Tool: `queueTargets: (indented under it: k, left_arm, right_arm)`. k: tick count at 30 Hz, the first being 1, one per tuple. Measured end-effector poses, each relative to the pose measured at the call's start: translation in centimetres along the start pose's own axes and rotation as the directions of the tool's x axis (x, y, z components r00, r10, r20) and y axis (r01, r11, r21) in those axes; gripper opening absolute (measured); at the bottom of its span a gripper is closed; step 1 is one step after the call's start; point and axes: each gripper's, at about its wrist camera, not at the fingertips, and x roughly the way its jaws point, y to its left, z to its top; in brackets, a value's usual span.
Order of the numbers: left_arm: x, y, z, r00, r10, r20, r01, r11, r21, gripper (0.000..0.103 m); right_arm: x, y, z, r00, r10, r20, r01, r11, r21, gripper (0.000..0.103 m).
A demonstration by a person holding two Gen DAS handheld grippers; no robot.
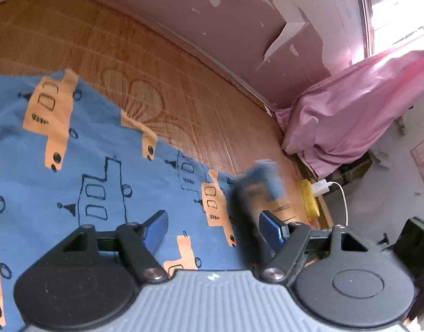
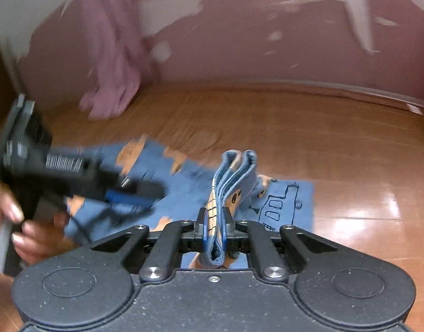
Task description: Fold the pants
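The blue cotton pants printed with orange trucks lie spread on the glossy wooden tabletop, one bunched hem clamped upright in the right tongs; the left tongs hover spread apart, empty, over the cloth.

beyond the pants you had bare wooden floor running open up to the pink wall, and more open floor to their right. left of the pants, your left gripper and hand blocked the way, with pink cloth hanging behind them.
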Motion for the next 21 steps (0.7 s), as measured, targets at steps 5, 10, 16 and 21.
queueTargets:
  k: [5, 10, 16, 21]
  left_arm:
    - [1.3, 0.9, 0.3, 0.999, -0.039, -0.031, 0.037, 0.998, -0.045, 0.077]
    - [2.3, 0.6, 1.3, 0.998, -0.033, -0.047, 0.030, 0.998, -0.057, 0.077]
    - [3.4, -0.6, 1.7, 0.997, 0.010, -0.083, -0.011, 1.000, -0.020, 0.076]
    - [3.9, -1.5, 2.0, 0.991, 0.079, -0.107, -0.078, 0.997, 0.012, 0.061]
  right_arm:
    - [2.9, 3.8, -1.5, 0.999, -0.026, -0.042, 0.021, 0.993, -0.120, 0.010]
    - [2.0, 4.7, -2.5, 0.998, -0.060, -0.004, 0.059, 0.981, -0.183, 0.036]
    - [0.8, 5.1, -5.2, 0.994, -0.104, 0.023, 0.107, 0.966, -0.234, 0.053]
    - [1.0, 5.2, -6.0, 0.994, -0.102, 0.041, 0.108, 0.968, -0.225, 0.051]
